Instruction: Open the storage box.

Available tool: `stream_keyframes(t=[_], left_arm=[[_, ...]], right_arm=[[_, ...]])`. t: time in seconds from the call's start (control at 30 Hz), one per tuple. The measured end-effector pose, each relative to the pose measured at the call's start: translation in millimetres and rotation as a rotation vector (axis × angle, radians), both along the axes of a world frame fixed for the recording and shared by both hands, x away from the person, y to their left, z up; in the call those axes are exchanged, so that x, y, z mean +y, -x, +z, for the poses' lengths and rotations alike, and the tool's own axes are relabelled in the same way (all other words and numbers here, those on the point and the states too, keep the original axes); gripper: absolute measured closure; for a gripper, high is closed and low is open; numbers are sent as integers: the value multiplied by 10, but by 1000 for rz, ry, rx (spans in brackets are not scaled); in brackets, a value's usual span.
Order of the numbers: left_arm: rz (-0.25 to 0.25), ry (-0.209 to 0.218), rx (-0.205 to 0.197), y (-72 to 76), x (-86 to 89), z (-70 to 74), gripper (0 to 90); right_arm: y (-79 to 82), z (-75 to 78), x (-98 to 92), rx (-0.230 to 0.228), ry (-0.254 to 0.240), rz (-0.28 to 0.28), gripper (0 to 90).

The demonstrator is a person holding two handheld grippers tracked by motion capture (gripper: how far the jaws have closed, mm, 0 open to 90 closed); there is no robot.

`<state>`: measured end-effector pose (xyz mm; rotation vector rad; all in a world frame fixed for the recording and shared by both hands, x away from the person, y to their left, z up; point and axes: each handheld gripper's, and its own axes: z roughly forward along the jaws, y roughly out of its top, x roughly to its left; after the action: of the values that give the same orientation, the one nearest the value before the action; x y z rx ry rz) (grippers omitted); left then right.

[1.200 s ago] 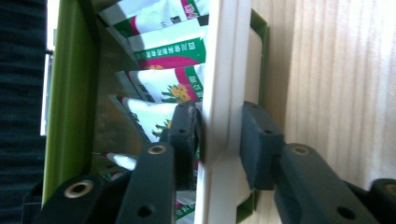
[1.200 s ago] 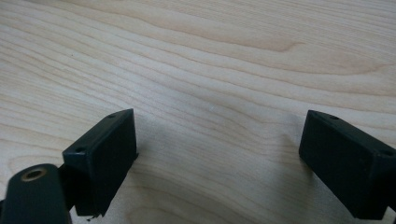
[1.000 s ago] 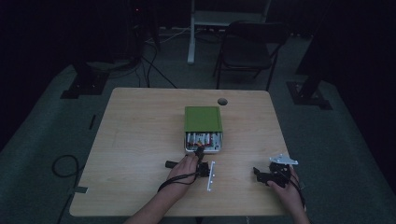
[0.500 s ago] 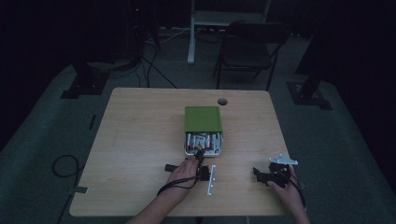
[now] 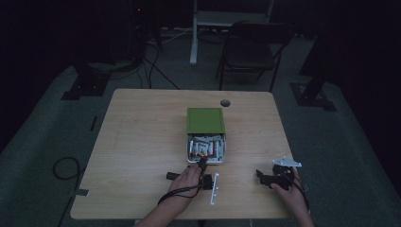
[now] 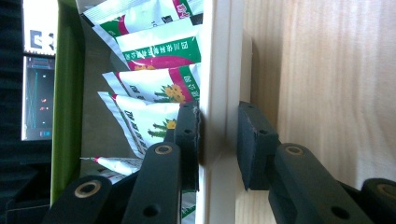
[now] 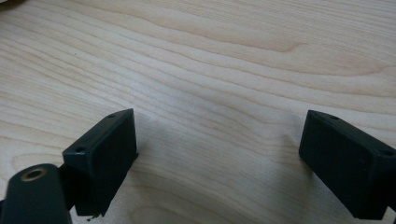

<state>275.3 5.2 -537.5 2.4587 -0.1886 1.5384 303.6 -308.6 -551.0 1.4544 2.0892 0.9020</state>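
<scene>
My box [image 5: 206, 134] sits just past the middle of the wooden table [image 5: 142, 142], toward 12 o'clock from my hands. It has a green sleeve [image 5: 205, 120] at the far end, and a white inner tray [image 5: 222, 156] is pulled out toward me, packed with sachets [image 5: 204, 147]. From above those sachets are only a pale jumble with red flecks. My left gripper view shows them clearly: white packets [image 6: 159, 88] printed with green and magenta bands and small yellow flowers, standing on edge against the tray's white wall [image 6: 219, 93]. My left tongs [image 6: 218, 140] straddle that wall, one pad touching its inner face, the other just off the outer face, not clamped. My right tongs [image 7: 219, 163] gape wide over bare wood, at 3 o'clock from the left hand [image 5: 187, 177], well apart from the box
</scene>
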Motion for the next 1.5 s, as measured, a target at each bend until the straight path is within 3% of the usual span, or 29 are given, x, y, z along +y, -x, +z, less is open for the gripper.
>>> stream_keyframes(t=[0.97, 1.17, 1.3, 1.37, 1.4, 1.5], left_arm=[[-44, -22, 82, 455, -16, 39, 734], [-51, -40, 81, 525, -17, 46, 734], [-51, -17, 101, 523, -3, 61, 732], [-48, 29, 128, 510, 5, 82, 692], [-55, 39, 137, 506, 10, 104, 641], [-69, 63, 153, 511, 30, 145, 622]], right_arm=[[0, 0, 0, 0, 0, 0, 107], [1, 0, 1, 0, 0, 0, 107], [1, 0, 0, 0, 0, 0, 107], [1, 0, 0, 0, 0, 0, 107], [0, 0, 0, 0, 0, 0, 107], [1, 0, 1, 0, 0, 0, 107]])
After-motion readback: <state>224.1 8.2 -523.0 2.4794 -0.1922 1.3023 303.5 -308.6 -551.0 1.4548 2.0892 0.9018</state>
